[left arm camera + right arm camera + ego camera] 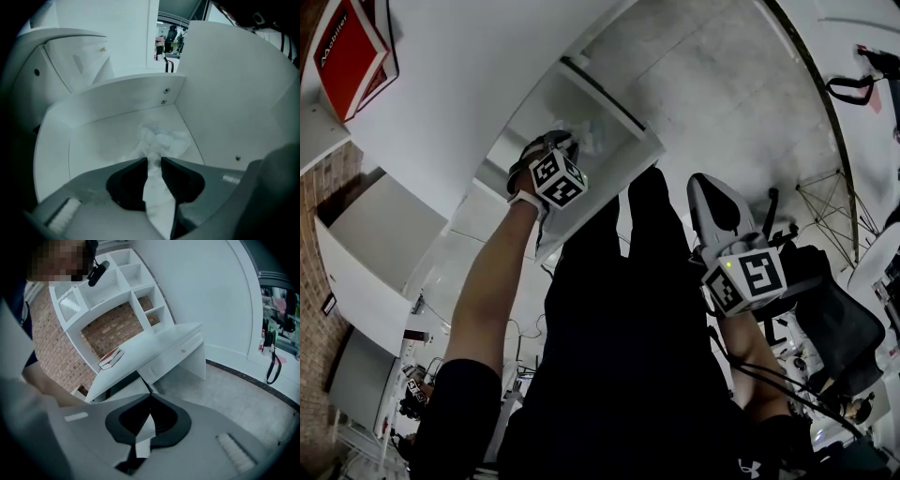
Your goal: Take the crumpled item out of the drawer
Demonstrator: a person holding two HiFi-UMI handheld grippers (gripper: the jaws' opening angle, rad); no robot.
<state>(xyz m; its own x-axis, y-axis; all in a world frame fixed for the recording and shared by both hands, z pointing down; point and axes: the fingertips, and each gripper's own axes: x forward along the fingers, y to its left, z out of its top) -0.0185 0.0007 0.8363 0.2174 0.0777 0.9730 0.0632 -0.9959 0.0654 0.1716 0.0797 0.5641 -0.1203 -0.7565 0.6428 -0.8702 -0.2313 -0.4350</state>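
Left gripper points steeply down into the open drawer. Its jaws are open and straddle the near edge of the crumpled white paper, which sits on the drawer bottom by the back corner. Looks lined up for a pinch, I'd guess. Right gripper hangs over the floor, jaws closed on nothing, probably just parked out of the way.

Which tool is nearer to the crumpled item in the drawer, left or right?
Left. The left tool is inside the drawer, its open jaws right at the crumpled item. The right tool, shut, is outside the drawer, over the floor.
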